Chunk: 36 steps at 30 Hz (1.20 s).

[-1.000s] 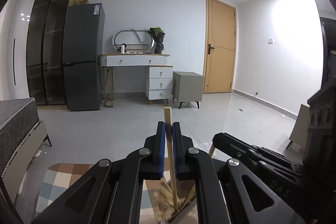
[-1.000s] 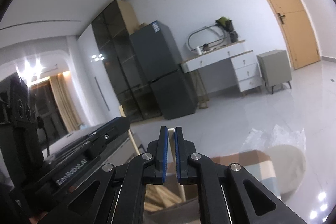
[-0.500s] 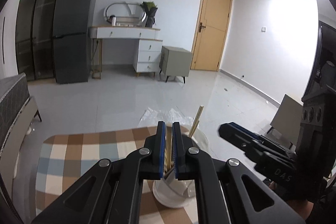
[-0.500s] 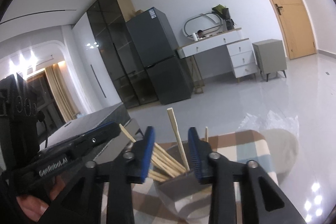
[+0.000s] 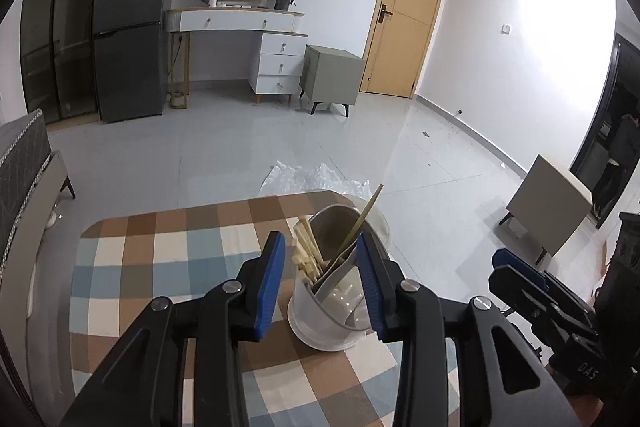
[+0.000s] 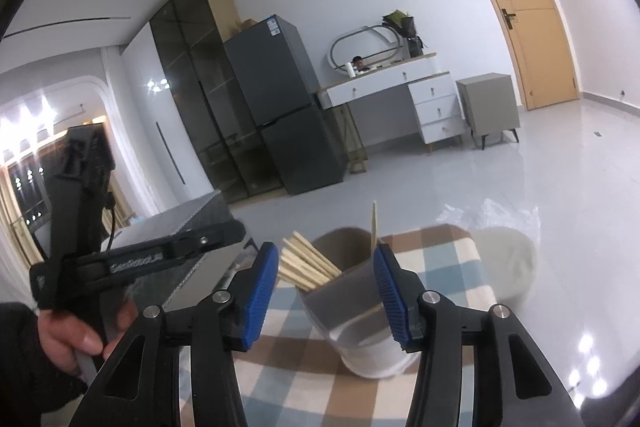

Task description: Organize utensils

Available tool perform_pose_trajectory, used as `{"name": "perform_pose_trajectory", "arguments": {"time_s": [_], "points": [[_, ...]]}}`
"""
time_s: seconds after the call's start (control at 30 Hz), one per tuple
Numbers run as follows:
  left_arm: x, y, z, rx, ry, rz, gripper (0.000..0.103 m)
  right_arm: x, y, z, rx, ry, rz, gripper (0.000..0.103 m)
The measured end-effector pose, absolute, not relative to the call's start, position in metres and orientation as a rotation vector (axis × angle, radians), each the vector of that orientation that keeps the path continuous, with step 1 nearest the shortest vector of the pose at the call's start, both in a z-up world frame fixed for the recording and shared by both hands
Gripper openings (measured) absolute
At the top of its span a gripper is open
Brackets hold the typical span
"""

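White walls and a glossy pale tiled floor (image 5: 248,147); a dark fridge (image 5: 134,23) beside a white dressing table (image 5: 240,21) (oval mirror above), and a wooden door (image 5: 404,11).

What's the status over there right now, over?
Left hand-held gripper and right hand-held gripper open, jaws just widened, nothing gripped. Pale wooden chopsticks lean inside grey-and-white divided utensil holder on checked tablecloth. Nothing blocking.

Each wrist camera sat just behind its own blue-padded fingers, tilted downward, close above the checked tabletop (image 5: 168,267). Both faced the utensil holder (image 5: 328,315) near the tabletop's far edge, sharing the fridge (image 6: 280,115), dresser and door beyond.
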<state>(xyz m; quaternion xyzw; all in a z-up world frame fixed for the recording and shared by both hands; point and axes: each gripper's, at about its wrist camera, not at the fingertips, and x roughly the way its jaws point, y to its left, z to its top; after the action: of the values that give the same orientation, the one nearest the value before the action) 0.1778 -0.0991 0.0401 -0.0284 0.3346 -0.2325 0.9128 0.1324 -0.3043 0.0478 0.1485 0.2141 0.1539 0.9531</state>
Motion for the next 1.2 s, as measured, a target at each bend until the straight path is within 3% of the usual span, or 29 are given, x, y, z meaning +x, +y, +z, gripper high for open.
{"name": "perform_pose_trajectory", "arguments": {"time_s": [0.17,0.33,0.53,0.67,0.73,1.2], "points": [[0.152,-0.074,0.046,-0.101,0.678,-0.417,0.032,0.123,-0.305,0.047,0.313,0.432,0.307,0.049],[0.125,-0.064,0.055,-0.109,0.679,-0.325,0.061,0.101,-0.299,0.061,0.286,0.392,0.302,0.060],[0.082,-0.062,0.073,-0.091,0.647,-0.249,0.087,0.068,-0.286,0.077,0.245,0.365,0.286,0.087],[0.059,-0.060,0.083,-0.066,0.596,-0.212,0.098,0.044,-0.276,0.087,0.218,0.336,0.273,0.096],[0.053,-0.058,0.085,-0.064,0.574,-0.195,0.101,0.035,-0.272,0.092,0.201,0.318,0.262,0.103],[0.031,-0.049,0.082,-0.033,0.523,-0.148,0.101,0.001,-0.256,0.099,0.139,0.304,0.220,0.103]]}}
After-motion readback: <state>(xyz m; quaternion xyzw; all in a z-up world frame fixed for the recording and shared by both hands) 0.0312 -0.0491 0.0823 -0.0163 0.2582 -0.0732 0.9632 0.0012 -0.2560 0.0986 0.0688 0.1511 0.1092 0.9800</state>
